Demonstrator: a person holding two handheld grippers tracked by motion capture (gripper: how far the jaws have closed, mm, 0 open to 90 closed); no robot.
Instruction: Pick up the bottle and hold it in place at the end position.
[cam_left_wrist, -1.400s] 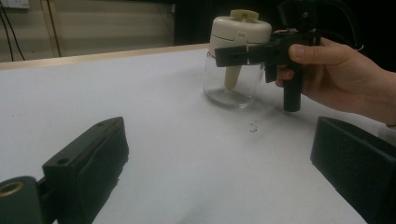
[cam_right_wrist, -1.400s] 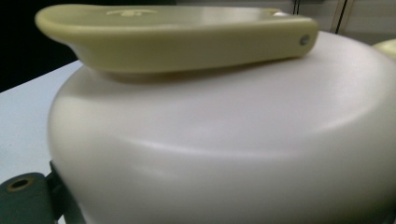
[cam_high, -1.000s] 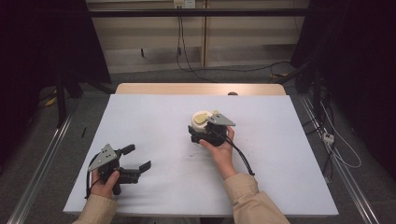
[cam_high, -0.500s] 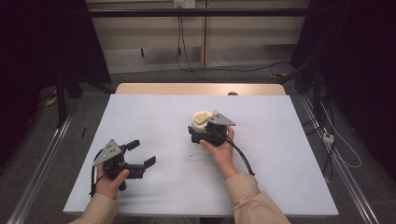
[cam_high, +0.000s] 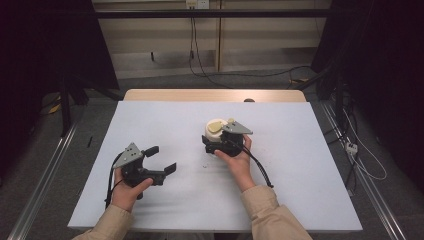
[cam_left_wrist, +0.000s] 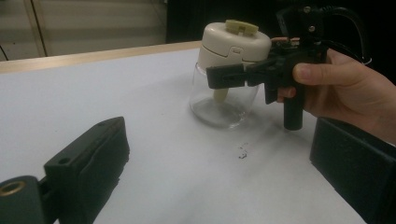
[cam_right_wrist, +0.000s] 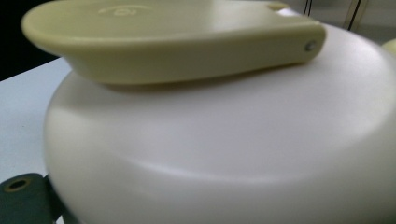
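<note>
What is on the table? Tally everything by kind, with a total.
Grippers: 2, the left gripper and the right gripper
Glass jar with cream lid: 1
Total: 3

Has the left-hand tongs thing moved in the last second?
Yes. The left tongs have slid right across the table, away from its left edge and toward the jar, which the right tongs grip.

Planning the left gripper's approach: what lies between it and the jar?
Bare white table in the high view; the left gripper view adds small dark specks near the jar.
</note>
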